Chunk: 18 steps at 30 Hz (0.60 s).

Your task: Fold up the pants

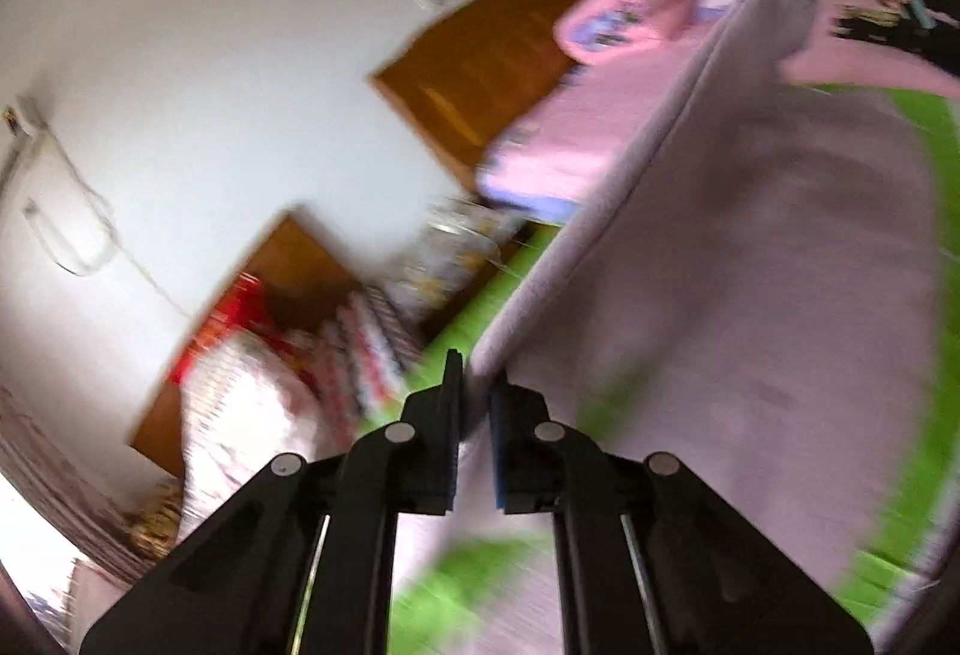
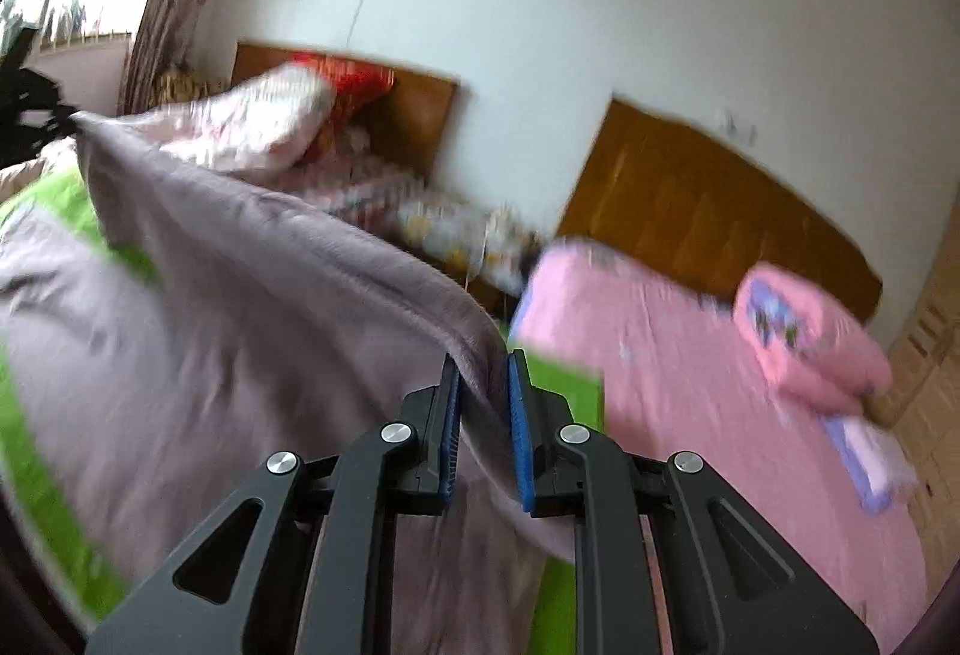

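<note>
Mid-fold: left gripper (image 1: 476,391) and right gripper (image 2: 483,385) each clamp an edge of the pants (image 2: 240,307), lifted over the green sheet (image 2: 36,475); next, carry across and lay flat.

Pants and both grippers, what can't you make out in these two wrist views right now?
- Left wrist view: the mauve pants are motion-blurred; waistband or leg cannot be told.
- Left wrist view: the fabric pinched in the left gripper is hidden behind its fingers.
- Right wrist view: the pants run off the frame's left edge, so their full shape is cut off.
- Right wrist view: the right gripper covers the cloth edge it clamps.
</note>
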Available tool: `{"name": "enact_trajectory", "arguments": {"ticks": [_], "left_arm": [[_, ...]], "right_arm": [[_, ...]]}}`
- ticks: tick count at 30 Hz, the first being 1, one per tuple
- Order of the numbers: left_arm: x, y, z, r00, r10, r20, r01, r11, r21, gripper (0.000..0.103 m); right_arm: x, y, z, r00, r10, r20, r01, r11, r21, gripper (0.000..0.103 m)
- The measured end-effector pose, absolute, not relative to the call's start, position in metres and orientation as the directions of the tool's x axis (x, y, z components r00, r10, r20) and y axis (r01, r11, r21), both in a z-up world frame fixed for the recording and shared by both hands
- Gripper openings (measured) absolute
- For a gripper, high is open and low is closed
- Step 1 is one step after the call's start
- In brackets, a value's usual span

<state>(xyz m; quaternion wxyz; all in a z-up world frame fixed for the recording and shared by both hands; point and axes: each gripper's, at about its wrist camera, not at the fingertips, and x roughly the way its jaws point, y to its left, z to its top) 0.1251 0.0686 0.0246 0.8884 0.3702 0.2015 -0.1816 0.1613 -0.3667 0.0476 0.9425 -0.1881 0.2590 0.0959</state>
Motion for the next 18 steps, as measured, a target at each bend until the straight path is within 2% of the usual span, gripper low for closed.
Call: {"name": "enact_trajectory", "arguments": {"ticks": [1,3,5,7,8,9,10,11,12,13,14,18], "left_arm": [[0.110,0.065,0.009,0.832,-0.183,-0.523,0.499,0.659,0.563,0.008],[0.086,0.057,-0.040,0.748,-0.187,-0.636,0.574,0.663,0.480,0.009],[0.082,0.055,-0.082,0.693,-0.162,-0.703,0.592,0.684,0.426,0.009],[0.089,0.059,-0.099,0.658,-0.171,-0.733,0.592,0.719,0.364,0.013],[0.093,0.063,-0.098,0.651,-0.200,-0.732,0.587,0.744,0.319,0.014],[0.097,0.067,-0.093,0.627,-0.229,-0.745,0.589,0.765,0.260,0.017],[0.098,0.071,-0.088,0.618,-0.251,-0.745,0.591,0.774,0.229,0.020],[0.092,0.077,-0.080,0.613,-0.284,-0.737,0.591,0.784,0.190,0.037],[0.085,0.084,-0.074,0.611,-0.310,-0.728,0.584,0.798,0.150,0.064],[0.083,0.094,-0.068,0.608,-0.335,-0.719,0.566,0.819,0.098,0.082],[0.082,0.105,-0.064,0.602,-0.372,-0.707,0.534,0.846,0.009,0.082],[0.085,0.157,-0.065,0.591,-0.499,-0.634,0.343,0.867,-0.362,0.081]], "right_arm": [[0.141,-0.370,0.029,0.824,0.060,-0.563,-0.270,0.915,-0.298,0.016],[0.115,-0.375,-0.007,0.771,0.040,-0.635,-0.251,0.936,-0.245,0.017],[0.101,-0.377,-0.055,0.698,0.057,-0.713,-0.237,0.959,-0.156,0.017],[0.100,-0.373,-0.084,0.654,0.028,-0.756,-0.220,0.963,-0.155,0.019],[0.098,-0.371,-0.088,0.655,0.039,-0.755,-0.210,0.969,-0.132,0.027],[0.096,-0.371,-0.086,0.659,0.055,-0.750,-0.203,0.973,-0.107,0.044],[0.093,-0.373,-0.079,0.663,0.082,-0.744,-0.187,0.981,-0.059,0.056],[0.087,-0.374,-0.073,0.674,0.098,-0.732,-0.167,0.986,-0.022,0.075],[0.080,-0.378,-0.066,0.690,0.107,-0.716,-0.143,0.990,0.010,0.077],[0.073,-0.383,-0.061,0.704,0.139,-0.697,-0.125,0.990,0.071,0.077],[0.067,-0.388,-0.058,0.706,0.166,-0.688,-0.107,0.986,0.128,0.077],[0.070,-0.416,-0.070,0.709,0.280,-0.647,0.032,0.904,0.426,0.055]]}}
